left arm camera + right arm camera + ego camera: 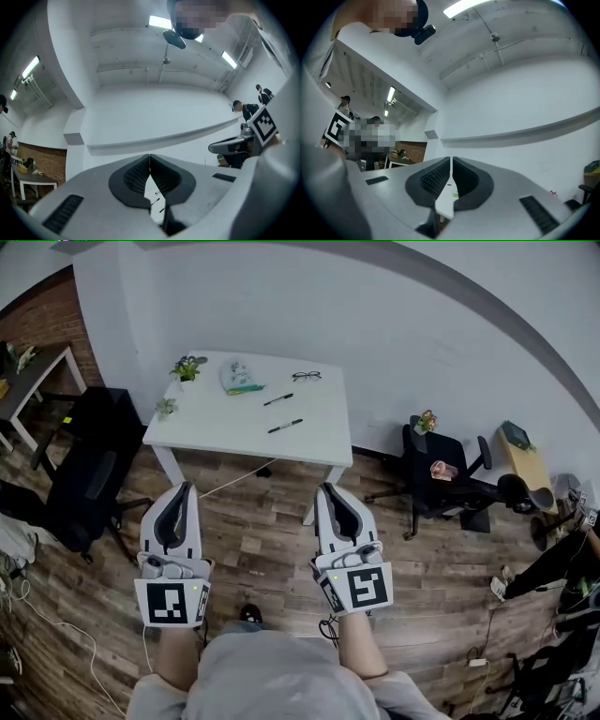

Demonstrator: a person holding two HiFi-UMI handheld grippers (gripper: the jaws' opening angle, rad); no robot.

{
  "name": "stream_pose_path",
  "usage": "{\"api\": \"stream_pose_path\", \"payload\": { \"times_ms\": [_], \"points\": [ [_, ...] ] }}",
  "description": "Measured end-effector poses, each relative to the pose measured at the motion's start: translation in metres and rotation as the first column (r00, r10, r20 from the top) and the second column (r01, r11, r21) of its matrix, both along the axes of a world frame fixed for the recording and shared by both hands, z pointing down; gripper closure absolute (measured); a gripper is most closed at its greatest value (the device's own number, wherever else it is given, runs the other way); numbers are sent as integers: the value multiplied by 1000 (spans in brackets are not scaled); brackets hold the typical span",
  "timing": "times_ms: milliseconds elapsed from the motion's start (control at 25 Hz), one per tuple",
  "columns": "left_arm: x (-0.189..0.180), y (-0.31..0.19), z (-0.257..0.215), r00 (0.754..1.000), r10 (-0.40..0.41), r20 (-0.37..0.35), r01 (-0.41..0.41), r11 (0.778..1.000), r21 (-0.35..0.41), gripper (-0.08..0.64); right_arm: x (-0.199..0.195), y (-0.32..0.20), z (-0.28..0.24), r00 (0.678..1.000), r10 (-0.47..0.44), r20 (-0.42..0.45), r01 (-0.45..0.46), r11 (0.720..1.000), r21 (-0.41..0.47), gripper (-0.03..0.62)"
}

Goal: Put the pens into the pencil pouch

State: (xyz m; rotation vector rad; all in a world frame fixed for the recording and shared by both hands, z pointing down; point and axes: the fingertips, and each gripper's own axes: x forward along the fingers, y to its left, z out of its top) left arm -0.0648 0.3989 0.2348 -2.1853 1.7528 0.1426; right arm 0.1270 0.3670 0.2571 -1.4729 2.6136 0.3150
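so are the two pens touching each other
Apart. The head view shows the upper pen and the lower pen lying on the table with bare white tabletop between them.

So the table stood ahead of you. On it, the pencil pouch sat at the back, one pen right of it, another pen nearer you, glasses behind both.
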Motion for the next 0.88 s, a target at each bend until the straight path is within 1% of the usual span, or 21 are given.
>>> {"api": "stream_pose_path", "payload": {
  "times_ms": [120, 280, 440, 640, 880],
  "points": [
    [-14, -25, 0, 999, 35, -14, -35, 999, 1, 535, -16, -23, 2, 1000, 11, 5, -11, 1000, -4, 556],
    [-29, -53, 6, 998, 53, -22, -53, 999, -10, 535, -34, -45, 10, 1000, 22, -11, -22, 1000, -21, 555],
    [-36, -76, 15, 995, 79, -59, -80, 996, -25, 535, -40, -66, 18, 999, 36, -25, -36, 999, -40, 555],
    [-46, -111, 21, 996, 69, -64, -72, 997, -35, 535, -47, -106, 24, 999, 29, -17, -30, 998, -52, 555],
    [-56, -173, 22, 997, 34, -64, -37, 998, -43, 535, -62, -172, 23, 999, -9, -37, 8, 999, -41, 555]
  ]
}}
